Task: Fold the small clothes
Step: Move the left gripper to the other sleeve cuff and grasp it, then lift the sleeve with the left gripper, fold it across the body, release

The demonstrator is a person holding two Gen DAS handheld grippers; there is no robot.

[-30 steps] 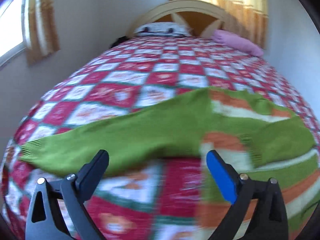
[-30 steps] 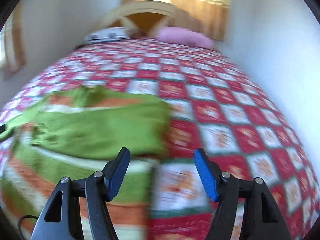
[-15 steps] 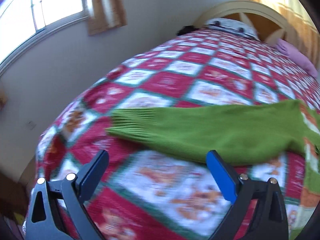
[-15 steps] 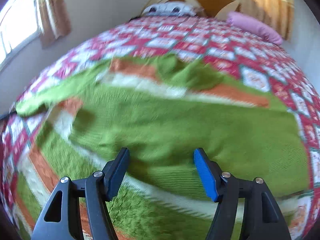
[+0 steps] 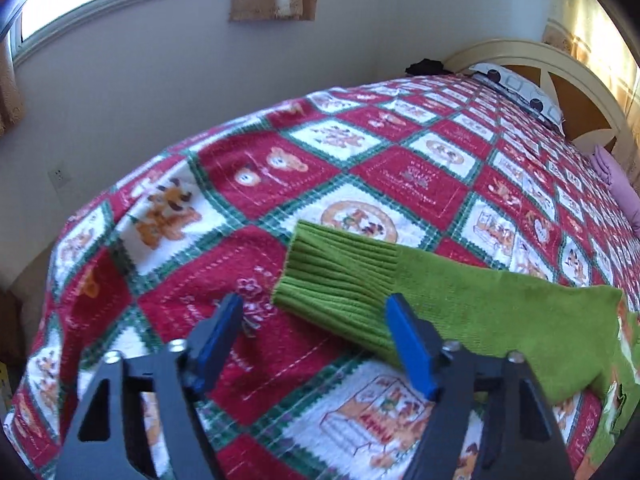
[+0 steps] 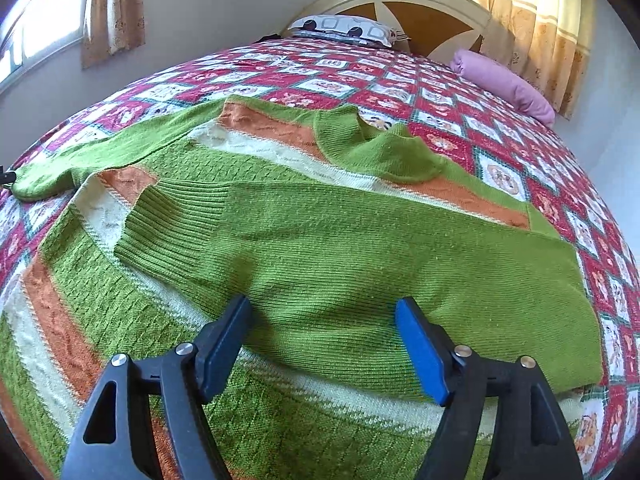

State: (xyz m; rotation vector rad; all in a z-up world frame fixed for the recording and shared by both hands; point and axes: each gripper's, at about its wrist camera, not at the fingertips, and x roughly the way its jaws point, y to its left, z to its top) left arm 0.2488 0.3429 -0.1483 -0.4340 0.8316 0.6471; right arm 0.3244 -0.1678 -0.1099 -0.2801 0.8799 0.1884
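Red-and-white checked quilt (image 6: 500,176) covered the whole bed and served as the folding surface under both tools. Spread on it lay the green sweater (image 6: 280,184), banded in orange and cream, its body directly ahead of and beneath the right gripper (image 6: 323,316). One sleeve (image 6: 340,264) was already laid across the chest, just beyond that gripper's tips; its jaws had just been widening, stood apart, and held nothing.

Off to the other side, the second sleeve (image 5: 500,312) stretched flat over the quilt, not yet folded in. Its ribbed cuff (image 5: 336,276) sat just ahead of the left gripper (image 5: 314,308), partly between the two blue pads (image 5: 408,344). Those jaws had just been closing, yet they were apart and not pressing on the knit.

Judged from this, the step was to take that cuff and carry it over the chest. It would go best with a bite across both ribbed layers near the end, a low lift to avoid dragging the body, and the right gripper pinning the folded side.
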